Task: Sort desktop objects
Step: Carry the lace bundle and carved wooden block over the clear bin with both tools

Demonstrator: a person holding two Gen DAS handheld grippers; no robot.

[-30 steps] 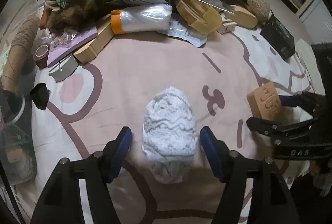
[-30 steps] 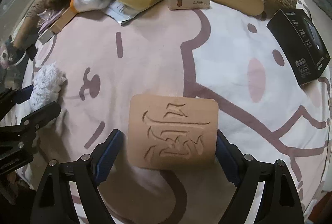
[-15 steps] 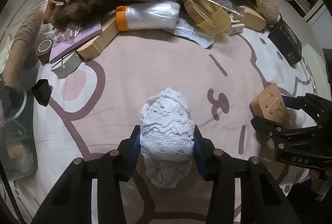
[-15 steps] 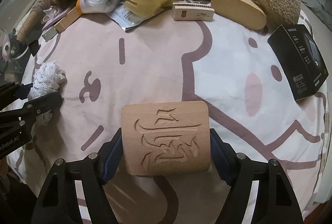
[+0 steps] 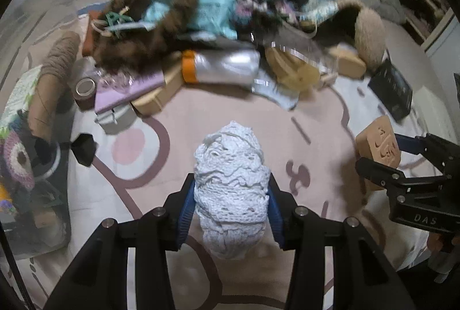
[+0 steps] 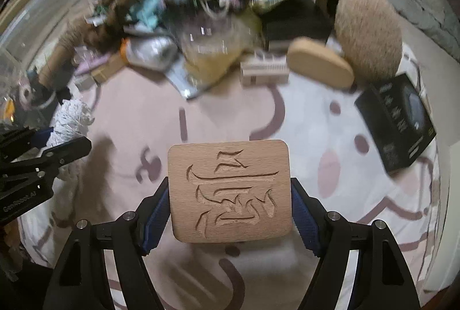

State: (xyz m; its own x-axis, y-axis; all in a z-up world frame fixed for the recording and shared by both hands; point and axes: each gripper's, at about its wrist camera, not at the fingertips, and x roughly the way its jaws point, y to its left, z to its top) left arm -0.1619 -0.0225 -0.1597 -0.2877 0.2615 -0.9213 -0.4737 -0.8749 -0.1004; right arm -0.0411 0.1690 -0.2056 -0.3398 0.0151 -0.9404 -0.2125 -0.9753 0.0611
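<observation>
My left gripper is shut on a white roll of lace and holds it above the pink cartoon cloth. My right gripper is shut on a wooden block carved with a character, also lifted off the cloth. The block and the right gripper show at the right of the left wrist view. The lace and the left gripper show at the left of the right wrist view.
A cluttered pile lies at the far edge: brown fur scarf, orange-capped bottle, wooden oval, fluffy beige slipper, teal packet. A black box sits at the right. A tape roll lies at the left.
My left gripper closed on the lace roll and lifted it. My right gripper closed on the carved block and lifted it. Both cameras rose, so the pile looks farther.
</observation>
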